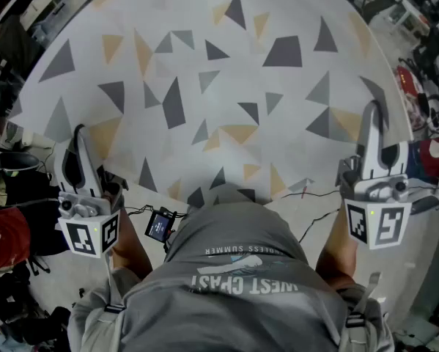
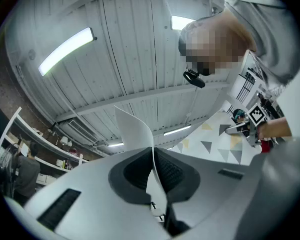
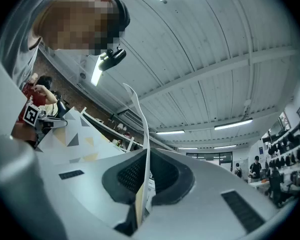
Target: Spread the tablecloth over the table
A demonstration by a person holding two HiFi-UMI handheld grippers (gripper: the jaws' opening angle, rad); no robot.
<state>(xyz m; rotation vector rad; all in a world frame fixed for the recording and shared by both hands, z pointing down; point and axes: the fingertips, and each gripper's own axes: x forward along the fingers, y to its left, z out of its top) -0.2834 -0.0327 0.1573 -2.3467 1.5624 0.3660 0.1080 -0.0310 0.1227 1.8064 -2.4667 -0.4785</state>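
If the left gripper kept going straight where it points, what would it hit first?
Probably nothing near. The left gripper, shut on the tablecloth edge, points upward into open air; past it only the distant ceiling shows, depth unclear.

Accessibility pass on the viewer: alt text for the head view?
Seen from above, a person in grey holds a tablecloth with grey and tan triangles stretched ahead, its near edge clamped in the left gripper and the right gripper.

Off-white fabric tablecloth (image 1: 226, 86) scattered with grey, charcoal and tan triangles; white plastic left gripper (image 1: 78, 141) and right gripper (image 1: 373, 119), black-and-white square markers (image 1: 378, 224).
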